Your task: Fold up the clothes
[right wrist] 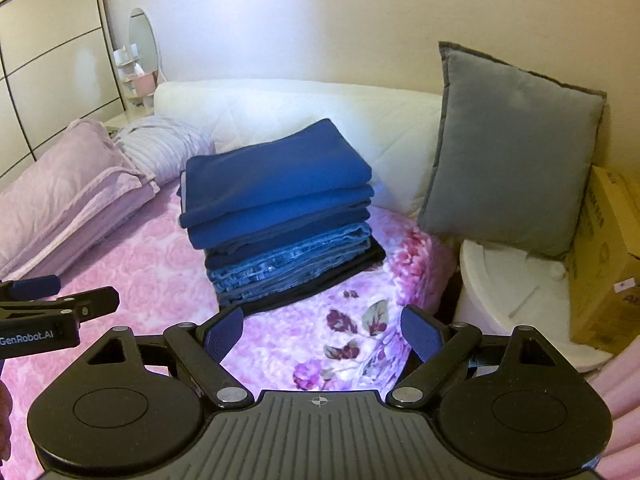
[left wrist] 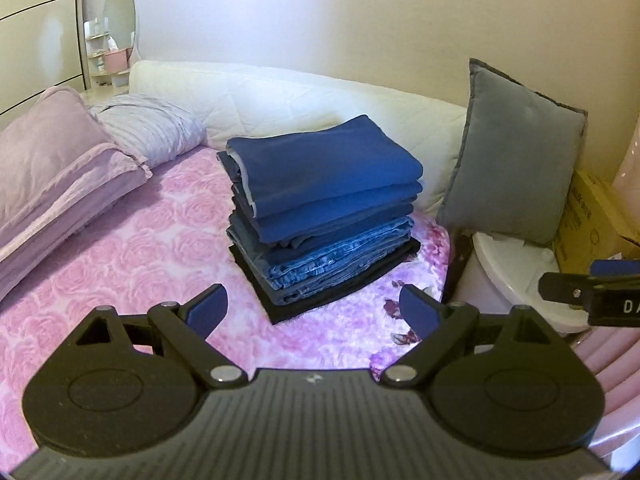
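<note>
While both held clear above bed, left tongs spread apart, empty; right tongs likewise. Folded clothes stack on pink rose bedspread, ahead of tongs, untouched. Grey cushion right of stack.

A stack of folded clothes is set on the bed, before the headboard. Pillows are laid to its left. A cushion is propped to its right, behind a stool.
</note>
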Demonstrator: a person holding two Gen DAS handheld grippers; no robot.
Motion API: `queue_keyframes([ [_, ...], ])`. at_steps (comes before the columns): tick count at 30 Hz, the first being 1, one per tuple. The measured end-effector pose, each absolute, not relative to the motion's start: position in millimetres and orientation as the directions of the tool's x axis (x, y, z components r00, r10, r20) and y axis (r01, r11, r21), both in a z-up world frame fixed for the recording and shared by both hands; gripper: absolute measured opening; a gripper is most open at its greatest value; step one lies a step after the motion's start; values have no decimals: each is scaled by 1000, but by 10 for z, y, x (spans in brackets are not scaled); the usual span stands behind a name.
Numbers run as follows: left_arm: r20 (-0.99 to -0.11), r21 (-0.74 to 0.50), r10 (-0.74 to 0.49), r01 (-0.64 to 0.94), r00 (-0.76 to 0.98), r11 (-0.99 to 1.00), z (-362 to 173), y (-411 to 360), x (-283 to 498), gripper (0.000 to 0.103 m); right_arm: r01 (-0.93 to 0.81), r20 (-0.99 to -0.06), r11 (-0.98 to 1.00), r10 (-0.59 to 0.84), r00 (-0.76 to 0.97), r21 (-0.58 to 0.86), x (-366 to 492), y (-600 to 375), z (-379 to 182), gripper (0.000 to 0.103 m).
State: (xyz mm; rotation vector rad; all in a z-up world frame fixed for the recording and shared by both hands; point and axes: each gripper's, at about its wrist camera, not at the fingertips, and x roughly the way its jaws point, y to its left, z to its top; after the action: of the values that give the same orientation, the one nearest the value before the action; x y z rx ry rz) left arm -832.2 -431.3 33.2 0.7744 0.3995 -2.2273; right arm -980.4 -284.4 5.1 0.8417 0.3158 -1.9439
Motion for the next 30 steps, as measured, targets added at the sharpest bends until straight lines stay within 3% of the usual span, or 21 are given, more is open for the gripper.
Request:
queue_keyframes([
  [12,-645,-74,-535,742,-546,-667,280,-4195,-8186,91,861,-699,-499,-650,-300,94,-9569,-2739,11,89],
  [30,-641,-27,-543,723,-542,-690,282,-4077,-8204,91,890,-656,-455,-684,-320,39,-9417,-2814,88,89],
])
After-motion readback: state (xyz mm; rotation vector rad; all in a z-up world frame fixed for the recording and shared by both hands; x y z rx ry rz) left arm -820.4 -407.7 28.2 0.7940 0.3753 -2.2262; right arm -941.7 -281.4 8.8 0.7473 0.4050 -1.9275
